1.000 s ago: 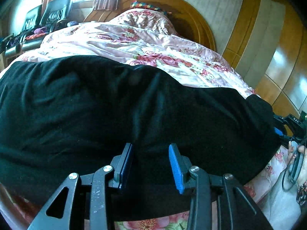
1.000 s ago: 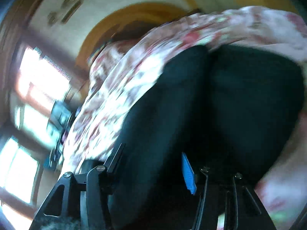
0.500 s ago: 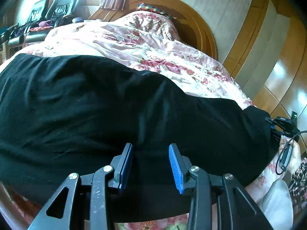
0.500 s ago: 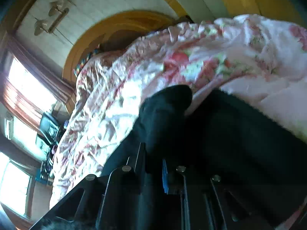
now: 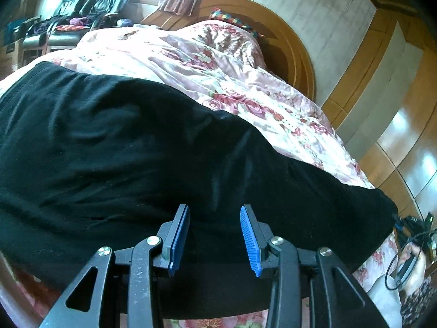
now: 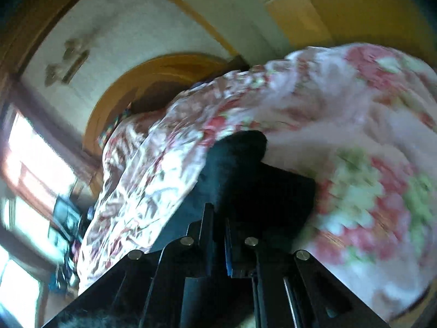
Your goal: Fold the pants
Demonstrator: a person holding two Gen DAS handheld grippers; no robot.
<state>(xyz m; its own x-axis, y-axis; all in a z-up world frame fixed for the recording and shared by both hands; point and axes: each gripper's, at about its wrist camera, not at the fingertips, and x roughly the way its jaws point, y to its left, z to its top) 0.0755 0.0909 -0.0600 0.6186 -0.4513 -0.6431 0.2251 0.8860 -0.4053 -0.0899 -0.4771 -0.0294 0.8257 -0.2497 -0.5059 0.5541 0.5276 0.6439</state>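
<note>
A: What changed over the last second?

B: The right gripper was spread wide over the cloth; now its jaws have closed on a bunched end of the black pants. The left gripper has hardly shifted, though its camera has tipped a little.

A: Left wrist view first.

B: The pants lie spread across the near edge of the bed, on the pink floral quilt. The left gripper hovers over the near hem, jaws wide apart, blue pads bare and holding nothing. At the right edge of the bed the far end of the pants meets the right gripper. The wooden headboard stands behind.

A: And the right wrist view?

B: It is blurred. A dark fold of the pants rises straight out from between the nearly closed jaws, with the quilt beyond it and the headboard at the back.
</note>
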